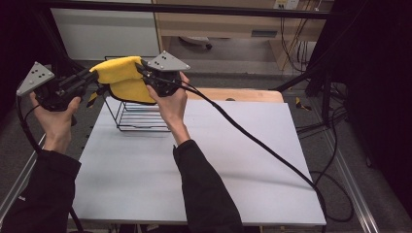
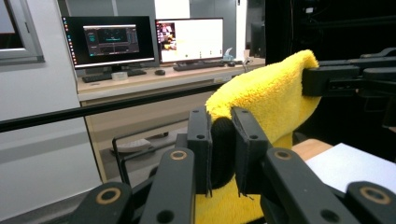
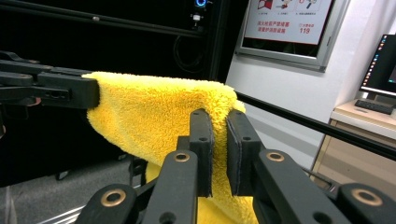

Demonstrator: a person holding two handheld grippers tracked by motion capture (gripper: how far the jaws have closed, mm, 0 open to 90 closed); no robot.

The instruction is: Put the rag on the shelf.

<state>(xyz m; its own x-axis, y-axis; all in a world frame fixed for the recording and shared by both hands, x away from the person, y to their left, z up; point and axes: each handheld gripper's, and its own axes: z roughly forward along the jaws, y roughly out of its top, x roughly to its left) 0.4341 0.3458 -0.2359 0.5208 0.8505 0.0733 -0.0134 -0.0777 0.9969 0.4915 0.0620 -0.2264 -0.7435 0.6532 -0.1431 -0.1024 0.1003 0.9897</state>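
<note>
Holding the yellow microfibre cloth [image 1: 121, 77] between us: left gripper [image 1: 90, 77] is clamped on one edge, right gripper [image 1: 145, 73] on the opposite edge, each with fleece pinched between its pads in its own gripper view. The cloth hangs stretched in the air above the black wire basket [image 1: 138, 116], which stands at the far left of the white table [image 1: 204, 165]. Risks we judge: each bite looks shallow, so pulling the hands apart could slip an edge free; lowering carelessly could snag the drooping fold on the basket's rim wires or drape it outside.
</note>
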